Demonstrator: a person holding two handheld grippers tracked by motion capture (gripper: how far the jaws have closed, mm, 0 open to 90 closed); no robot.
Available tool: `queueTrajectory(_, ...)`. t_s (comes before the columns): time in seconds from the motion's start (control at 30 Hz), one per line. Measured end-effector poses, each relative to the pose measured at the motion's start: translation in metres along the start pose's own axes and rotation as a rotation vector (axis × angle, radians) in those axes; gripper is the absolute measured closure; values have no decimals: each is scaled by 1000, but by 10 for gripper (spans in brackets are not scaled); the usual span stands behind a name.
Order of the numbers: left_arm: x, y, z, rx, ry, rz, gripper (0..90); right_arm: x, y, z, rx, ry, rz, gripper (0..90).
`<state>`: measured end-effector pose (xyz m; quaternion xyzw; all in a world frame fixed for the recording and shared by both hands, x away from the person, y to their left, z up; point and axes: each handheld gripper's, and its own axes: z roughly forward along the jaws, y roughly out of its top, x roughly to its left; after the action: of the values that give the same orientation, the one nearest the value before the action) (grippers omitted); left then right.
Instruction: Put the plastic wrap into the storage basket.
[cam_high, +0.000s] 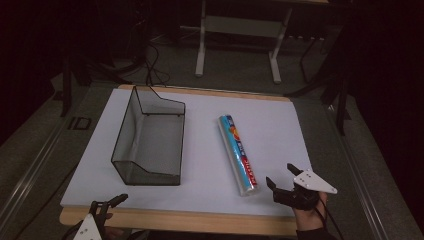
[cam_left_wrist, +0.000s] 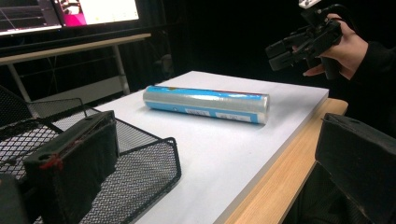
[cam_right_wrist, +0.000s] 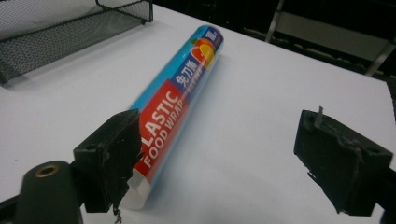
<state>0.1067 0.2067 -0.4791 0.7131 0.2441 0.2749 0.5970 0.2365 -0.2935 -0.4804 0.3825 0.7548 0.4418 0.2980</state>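
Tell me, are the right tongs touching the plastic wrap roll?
Apart. The high view shows bare white board between the right tongs and the plastic wrap roll's near end.

Two black grippers, blocky and matte. Right gripper (cam_high: 281, 176): pale grey three-cornered plate on top, dark dots at its corners, black cable trailing, black sleeve (cam_left_wrist: 373, 70) behind. Worn, chipped pads (cam_right_wrist: 343, 158), brass-ringed hole on the housing. Left gripper (cam_high: 111, 202): same grey plate, red fleck on one pad.
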Motion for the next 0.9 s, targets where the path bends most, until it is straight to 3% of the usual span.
queueTrajectory(0.13,0,0,0,-2,5,6,2,2,2,-3,18,18,40,135)
queueTrajectory(0.2,0,1,-1,-7,13,7,2,6,6,-5,24,51,51,133)
queueTrajectory(0.4,0,0,-1,-5,11,3,2,18,14,-5,54,76,6,104)
queueTrajectory(0.53,0,0,0,-3,8,6,2,20,21,-8,26,91,28,98)
queueTrajectory(0.83,0,0,0,-6,7,4,2,32,40,-14,-15,122,-2,98)
queueTrajectory(0.9,0,1,0,-5,7,5,2,33,44,-14,-22,139,13,98)
